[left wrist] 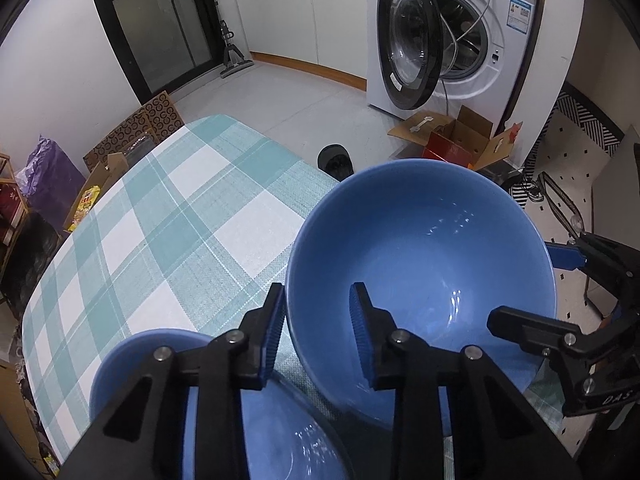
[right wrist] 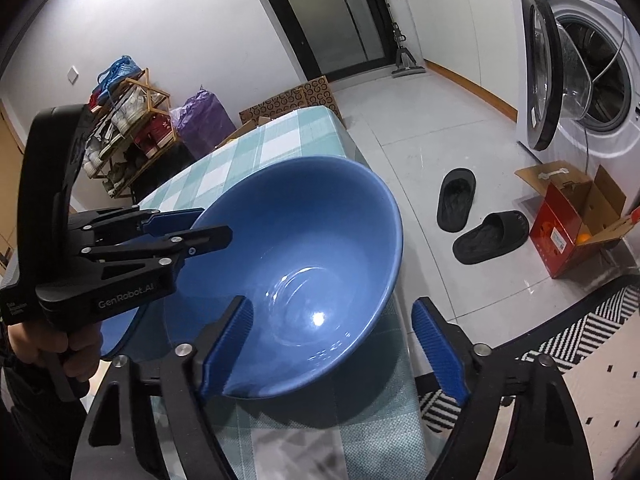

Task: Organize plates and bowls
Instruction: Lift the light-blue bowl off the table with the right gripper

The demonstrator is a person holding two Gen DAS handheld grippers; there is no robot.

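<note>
A large blue bowl [left wrist: 440,260] [right wrist: 312,232] sits tilted near the right edge of the checked table [left wrist: 160,208]. My left gripper [left wrist: 318,286] [right wrist: 216,222] is shut on the bowl's left rim, one pad outside the wall and one inside. Wide apart, the jaws of my right gripper [right wrist: 332,302] [left wrist: 520,284] straddle the bowl's opposite rim, and neither pad presses on it. A second, smaller blue bowl [left wrist: 132,364] [right wrist: 120,336] lies on the table under my left gripper, partly hidden by it.
The table's right edge runs close beside the large bowl. On the floor beyond are two black slippers [right wrist: 456,200], an open cardboard box [left wrist: 456,140] and a washing machine [left wrist: 440,32] with its door open. A shoe rack [right wrist: 128,132] stands past the table's far end.
</note>
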